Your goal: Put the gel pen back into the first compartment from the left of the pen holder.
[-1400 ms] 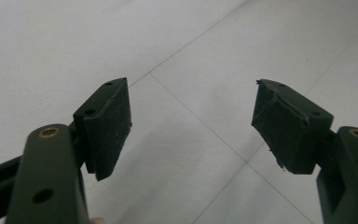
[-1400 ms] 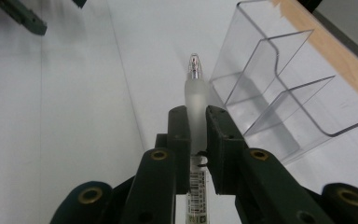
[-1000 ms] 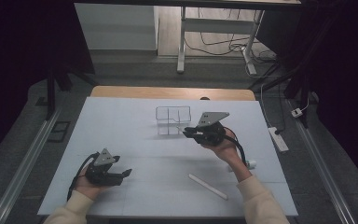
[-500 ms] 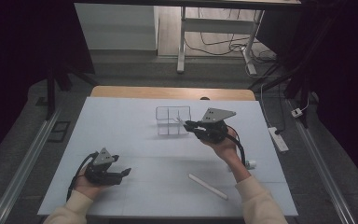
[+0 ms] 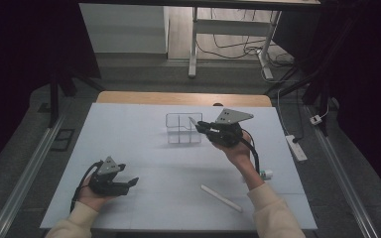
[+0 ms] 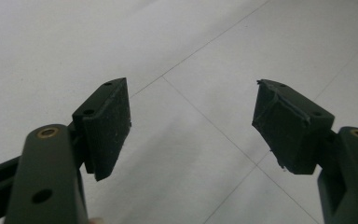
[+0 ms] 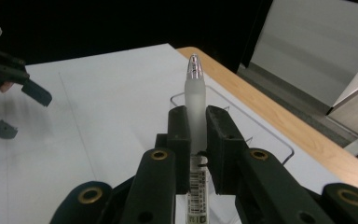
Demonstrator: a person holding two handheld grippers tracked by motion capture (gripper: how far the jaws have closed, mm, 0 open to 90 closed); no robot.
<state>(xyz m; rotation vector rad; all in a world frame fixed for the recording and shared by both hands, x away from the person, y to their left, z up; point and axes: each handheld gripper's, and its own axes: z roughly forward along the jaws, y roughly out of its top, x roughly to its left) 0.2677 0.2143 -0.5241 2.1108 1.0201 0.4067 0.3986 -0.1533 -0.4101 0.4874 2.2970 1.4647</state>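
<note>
My right gripper (image 5: 202, 128) is shut on a frosted white pen (image 5: 193, 121) with a metal tip, held in the air just right of a clear divided box (image 5: 180, 130). In the right gripper view the pen (image 7: 195, 91) stands between the pads, tip pointing away over the box rim (image 7: 266, 133). My left gripper (image 5: 128, 183) rests low at the front left of the white table, open. Its pads (image 6: 106, 122) stand wide apart with bare table between them. A second white pen (image 5: 222, 198) lies on the table at the front right.
A small white and green object (image 5: 266, 174) lies by the right wrist. The table's wooden far edge (image 5: 183, 98) runs behind the box. A power strip (image 5: 296, 147) lies on the floor to the right. The left gripper (image 7: 21, 112) shows far off in the right gripper view.
The right gripper has edged slightly farther from the person, toward the clear box, still holding the pen. The left gripper has stayed put.
</note>
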